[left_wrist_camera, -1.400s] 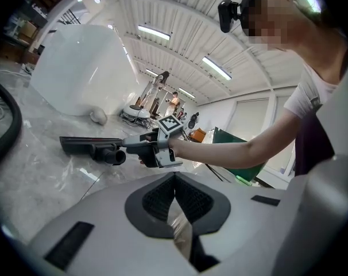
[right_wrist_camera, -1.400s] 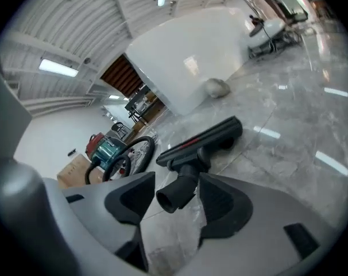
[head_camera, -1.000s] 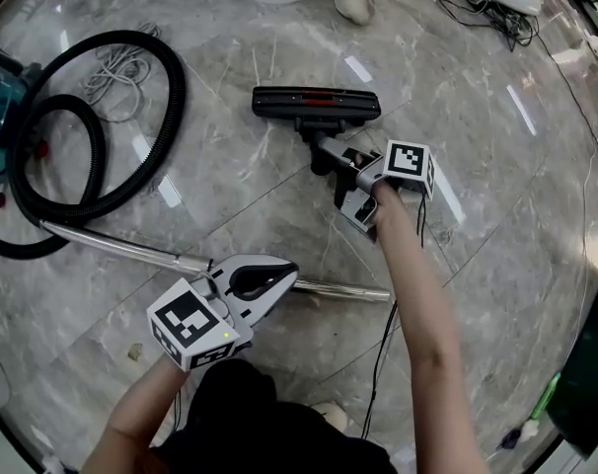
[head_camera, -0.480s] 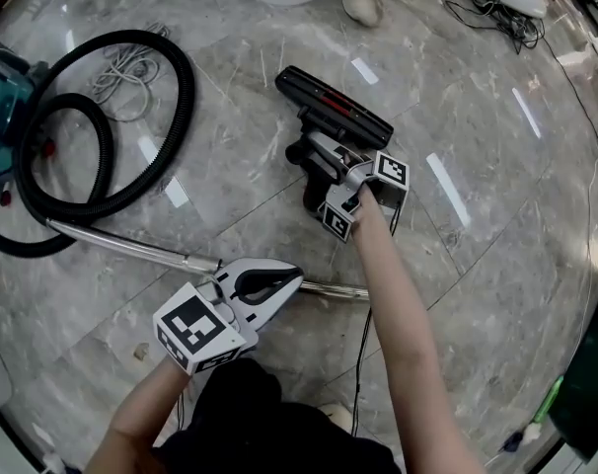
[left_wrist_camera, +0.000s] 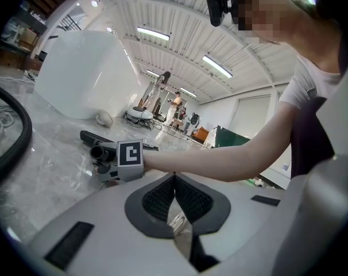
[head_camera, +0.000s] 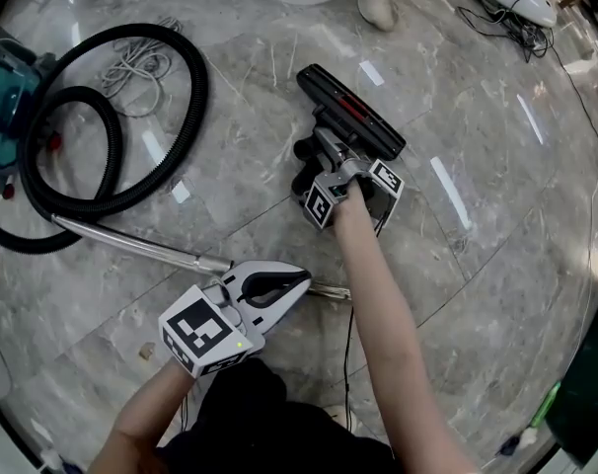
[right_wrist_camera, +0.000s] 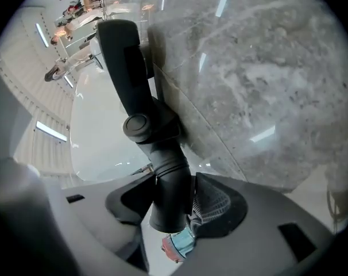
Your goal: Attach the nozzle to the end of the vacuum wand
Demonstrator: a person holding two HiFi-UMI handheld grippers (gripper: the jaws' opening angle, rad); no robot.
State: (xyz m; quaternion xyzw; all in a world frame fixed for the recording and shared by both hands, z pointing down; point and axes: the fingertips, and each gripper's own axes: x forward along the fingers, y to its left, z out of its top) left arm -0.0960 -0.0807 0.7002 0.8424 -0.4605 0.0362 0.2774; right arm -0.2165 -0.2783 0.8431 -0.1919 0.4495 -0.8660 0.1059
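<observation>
Left gripper [head_camera: 297,282]: clenched on the wand [head_camera: 131,240] close to its free end, chrome tube pinched between the pads.
Right gripper [head_camera: 336,161]: clamped round the black neck of the nozzle [head_camera: 353,112] — jaws closing further just now.
Nozzle: beyond the wand's tip, well apart from it, brush head slanting away across the marble floor [head_camera: 496,265].
Wand: stretched along the floor, far end meeting the black hose [head_camera: 186,117].

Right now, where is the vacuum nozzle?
In the head view the nozzle sits at upper centre, its neck between the jaws of the right gripper, which have just been closing, beyond the free end of the wand.
</observation>
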